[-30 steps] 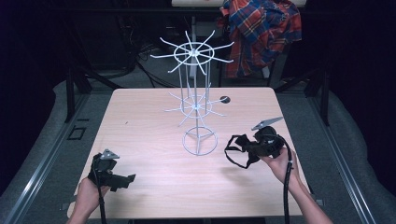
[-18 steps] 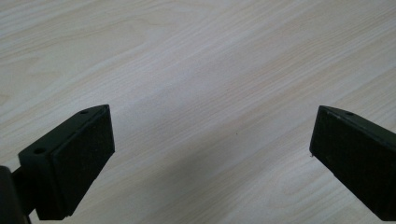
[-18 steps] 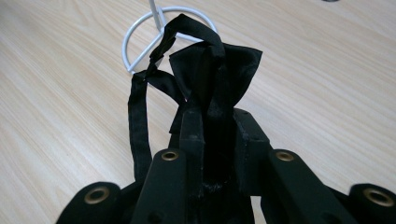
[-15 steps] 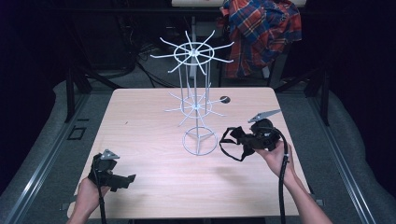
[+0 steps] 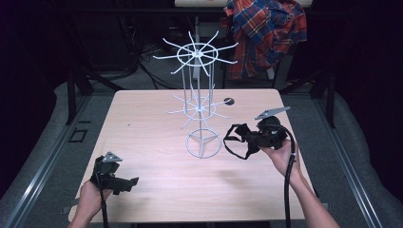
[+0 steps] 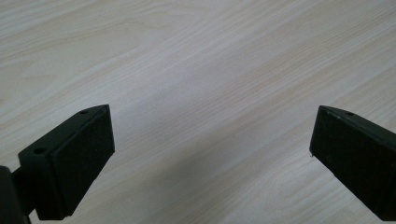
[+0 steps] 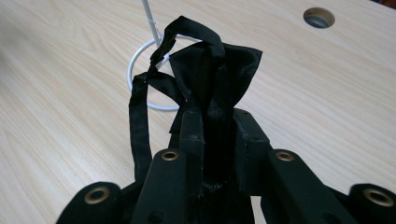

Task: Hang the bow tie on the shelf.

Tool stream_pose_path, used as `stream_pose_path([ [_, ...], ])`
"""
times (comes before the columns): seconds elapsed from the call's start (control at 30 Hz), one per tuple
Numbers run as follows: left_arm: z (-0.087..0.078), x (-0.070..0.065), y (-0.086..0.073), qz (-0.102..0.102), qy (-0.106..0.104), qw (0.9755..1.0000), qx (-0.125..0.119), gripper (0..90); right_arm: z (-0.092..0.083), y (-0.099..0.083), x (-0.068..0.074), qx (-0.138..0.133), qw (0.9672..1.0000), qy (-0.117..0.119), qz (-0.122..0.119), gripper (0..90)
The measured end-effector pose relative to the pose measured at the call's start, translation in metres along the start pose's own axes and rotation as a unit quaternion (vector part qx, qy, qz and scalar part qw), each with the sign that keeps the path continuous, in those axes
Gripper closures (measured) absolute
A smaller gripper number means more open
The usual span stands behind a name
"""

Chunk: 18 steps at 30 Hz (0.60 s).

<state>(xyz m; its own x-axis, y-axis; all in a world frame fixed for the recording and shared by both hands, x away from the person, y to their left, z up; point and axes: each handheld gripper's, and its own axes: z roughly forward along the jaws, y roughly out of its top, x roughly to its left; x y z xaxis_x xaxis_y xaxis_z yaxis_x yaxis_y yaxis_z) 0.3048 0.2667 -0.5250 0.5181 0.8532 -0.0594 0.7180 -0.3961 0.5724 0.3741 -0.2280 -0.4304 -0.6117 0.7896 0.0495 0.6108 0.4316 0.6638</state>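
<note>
A white wire rack with two tiers of spoked hooks stands on a ring base in the middle of the wooden table. My right gripper is shut on a black cloth bow tie with a loose strap, held above the table just right of the ring base. In the right gripper view the black cloth is pinched between the jaws, its strap hanging in front of the ring base. My left gripper rests near the front left of the table, open, with bare wood between its fingers.
A small round hole is in the table behind the rack, also seen as the hole in the right gripper view. A plaid shirt hangs behind the table. Dark metal frame legs stand at both sides.
My right gripper, still holding the black cloth, has risen a little and drifted toward the rack. The left gripper has stayed where it was.
</note>
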Motion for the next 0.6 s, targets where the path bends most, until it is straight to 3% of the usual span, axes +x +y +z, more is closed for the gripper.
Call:
stream_pose_path([
  [0.6, 0.001, 0.0, 0.001, 0.001, -0.007, 1.0, -0.004, 0.0, -0.017, 0.014, 0.01, -0.045, 0.9988, 0.018, -0.006, 76.0],
])
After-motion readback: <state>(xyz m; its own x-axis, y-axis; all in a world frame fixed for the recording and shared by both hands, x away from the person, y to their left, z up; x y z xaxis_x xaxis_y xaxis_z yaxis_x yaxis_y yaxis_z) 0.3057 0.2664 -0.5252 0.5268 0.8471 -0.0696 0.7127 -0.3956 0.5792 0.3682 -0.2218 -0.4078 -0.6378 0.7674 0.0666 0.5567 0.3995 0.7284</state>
